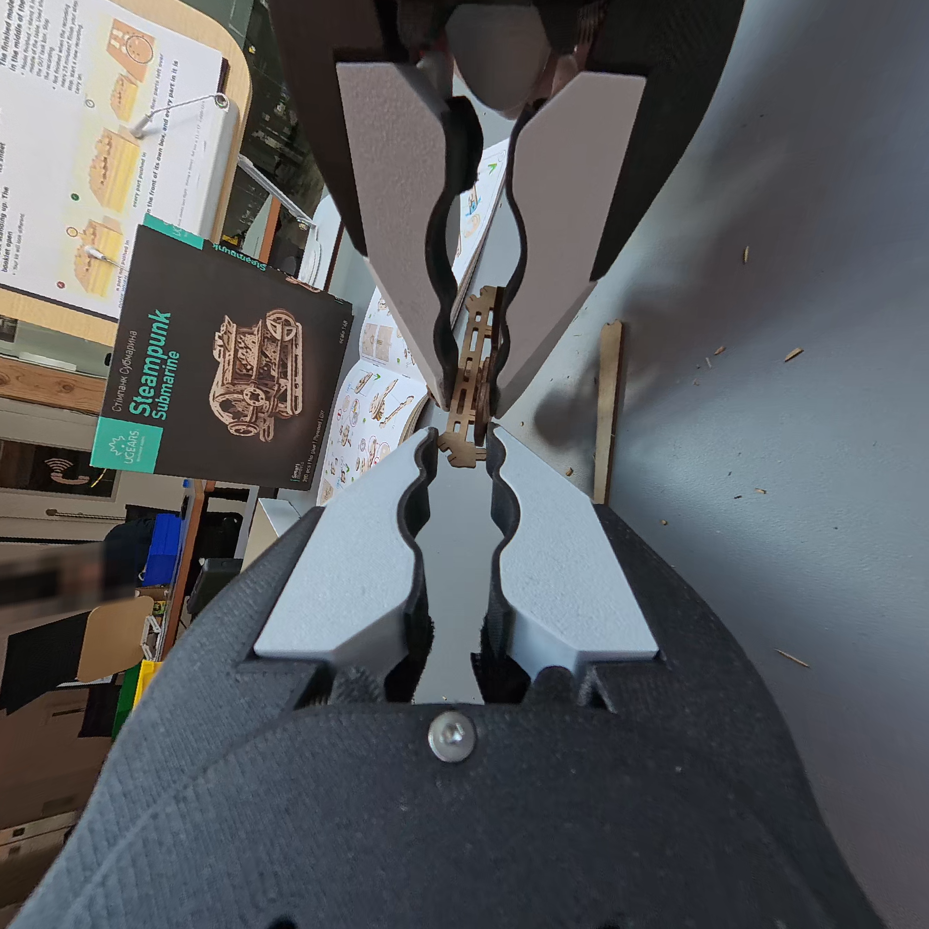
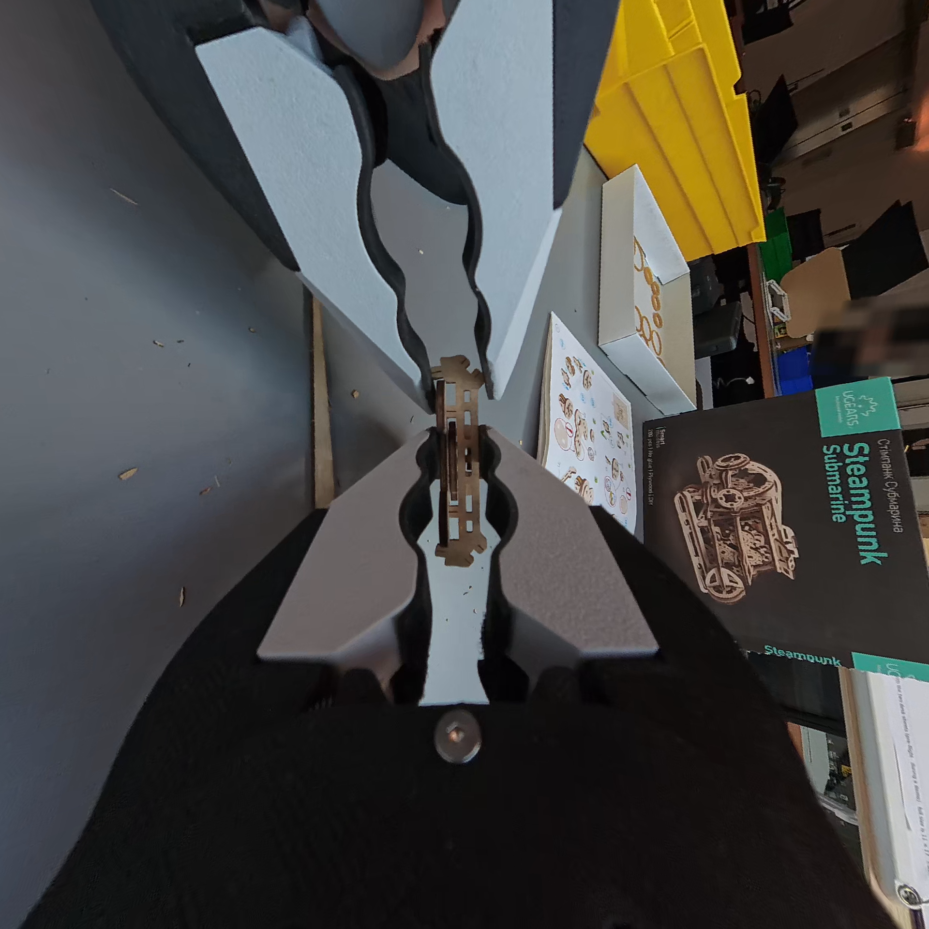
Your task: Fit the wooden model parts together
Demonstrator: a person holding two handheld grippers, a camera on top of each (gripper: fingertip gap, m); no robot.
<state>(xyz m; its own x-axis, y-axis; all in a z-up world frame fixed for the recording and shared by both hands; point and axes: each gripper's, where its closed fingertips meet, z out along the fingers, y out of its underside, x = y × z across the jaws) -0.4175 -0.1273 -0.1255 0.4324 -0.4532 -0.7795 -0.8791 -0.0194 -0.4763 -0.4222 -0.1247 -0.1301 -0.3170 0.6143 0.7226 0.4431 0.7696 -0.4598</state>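
A slotted wooden strip with a smaller rounded wooden piece against its side is held in the air between two grippers that meet tip to tip. My right gripper is shut on it, and most of the strip lies between its fingers. My left gripper closes on the strip's notched end, which sits right at its fingertips. In the left wrist view the right gripper comes in from the top. In the right wrist view the left gripper comes in from the top.
The grey table carries scattered wood chips and a long wooden stick just behind the grippers. A dark kit box and an open instruction booklet lie nearby. A white tray and yellow bins are beyond them. The grippers are tip to tip, or close to it.
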